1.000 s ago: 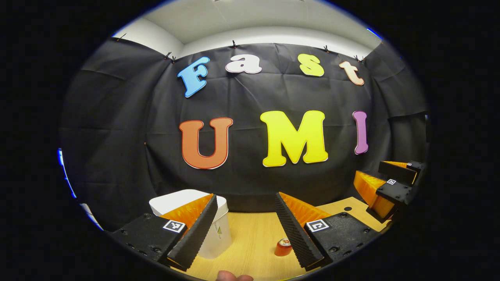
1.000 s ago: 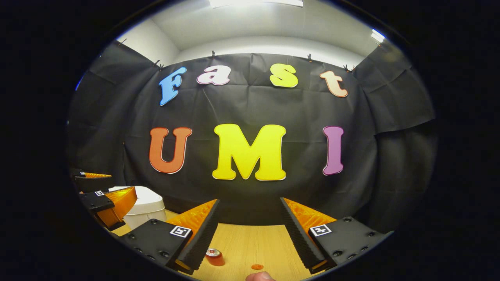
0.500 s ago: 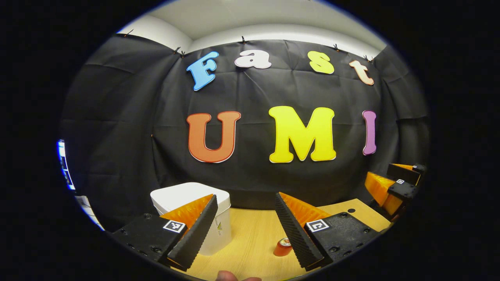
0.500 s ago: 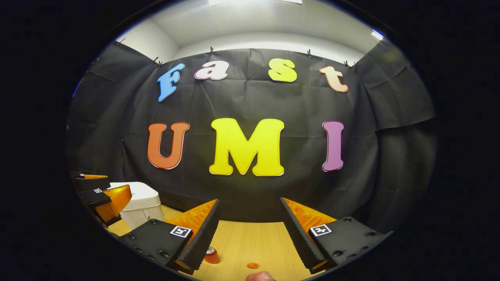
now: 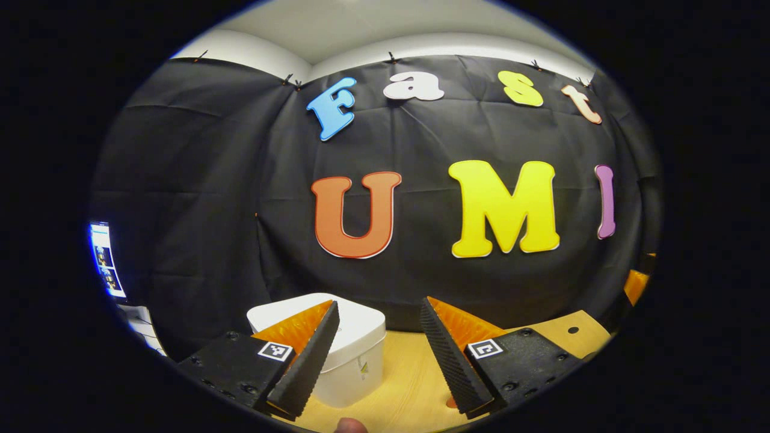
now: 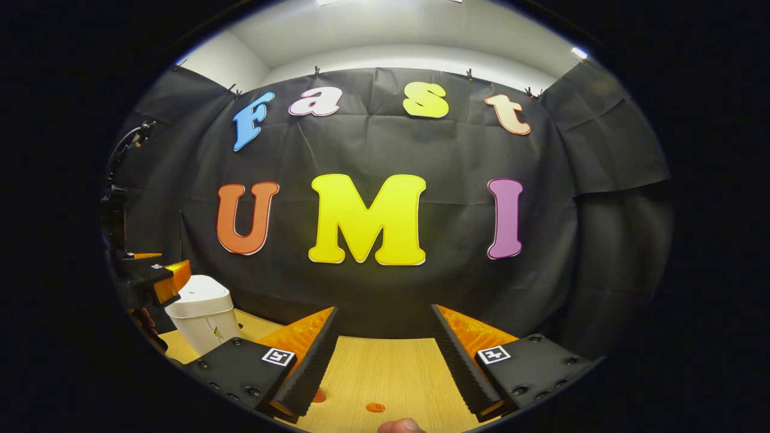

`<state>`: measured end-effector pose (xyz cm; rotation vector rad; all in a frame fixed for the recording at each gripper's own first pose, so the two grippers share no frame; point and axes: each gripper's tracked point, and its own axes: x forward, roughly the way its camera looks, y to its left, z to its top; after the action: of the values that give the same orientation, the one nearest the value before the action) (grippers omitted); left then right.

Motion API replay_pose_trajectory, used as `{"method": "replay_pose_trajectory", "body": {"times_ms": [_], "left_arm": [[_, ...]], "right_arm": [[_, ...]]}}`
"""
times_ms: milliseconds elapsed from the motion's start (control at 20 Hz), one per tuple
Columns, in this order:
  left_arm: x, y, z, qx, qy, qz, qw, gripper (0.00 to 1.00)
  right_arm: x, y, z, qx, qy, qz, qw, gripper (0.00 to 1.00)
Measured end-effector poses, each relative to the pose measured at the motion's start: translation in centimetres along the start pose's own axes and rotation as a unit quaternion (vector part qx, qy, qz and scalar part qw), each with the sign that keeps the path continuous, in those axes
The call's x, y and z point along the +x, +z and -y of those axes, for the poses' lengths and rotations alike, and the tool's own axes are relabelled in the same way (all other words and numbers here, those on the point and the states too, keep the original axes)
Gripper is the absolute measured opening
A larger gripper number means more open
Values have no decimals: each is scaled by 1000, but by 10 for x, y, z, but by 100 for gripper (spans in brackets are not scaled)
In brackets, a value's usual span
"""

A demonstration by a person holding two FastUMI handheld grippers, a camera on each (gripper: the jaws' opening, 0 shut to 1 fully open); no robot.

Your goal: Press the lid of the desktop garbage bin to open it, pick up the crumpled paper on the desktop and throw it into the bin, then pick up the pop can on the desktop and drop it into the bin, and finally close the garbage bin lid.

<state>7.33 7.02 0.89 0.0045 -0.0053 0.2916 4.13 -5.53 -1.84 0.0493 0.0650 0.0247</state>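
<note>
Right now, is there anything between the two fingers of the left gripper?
In the left gripper view, the left gripper is open; between its fingers show part of the white bin and bare wooden desktop.

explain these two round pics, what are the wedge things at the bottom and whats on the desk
No robot arm here: a person holds a two-finger gripper in each hand, and each carries a fisheye camera looking along its own fingers. The wedges at the bottom are those fingers. In the left gripper view the left gripper is open and holds nothing; just beyond it a white bin, lid shut, stands on the wooden desk. In the right gripper view the right gripper is open and holds nothing too, with the bin far off to its left.
</note>
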Motion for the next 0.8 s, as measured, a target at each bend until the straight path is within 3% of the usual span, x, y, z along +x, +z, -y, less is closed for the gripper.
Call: {"method": "replay_pose_trajectory", "body": {"times_ms": [350,800], "left_arm": [[49,8,-49,-12,68,-7,998,86],[86,-36,-60,-6,89,-58,994,61]], "right_arm": [[9,8,7,-3,-4,-1,1000,93],[11,9,9,-24,-5,-6,1000,93]]}}
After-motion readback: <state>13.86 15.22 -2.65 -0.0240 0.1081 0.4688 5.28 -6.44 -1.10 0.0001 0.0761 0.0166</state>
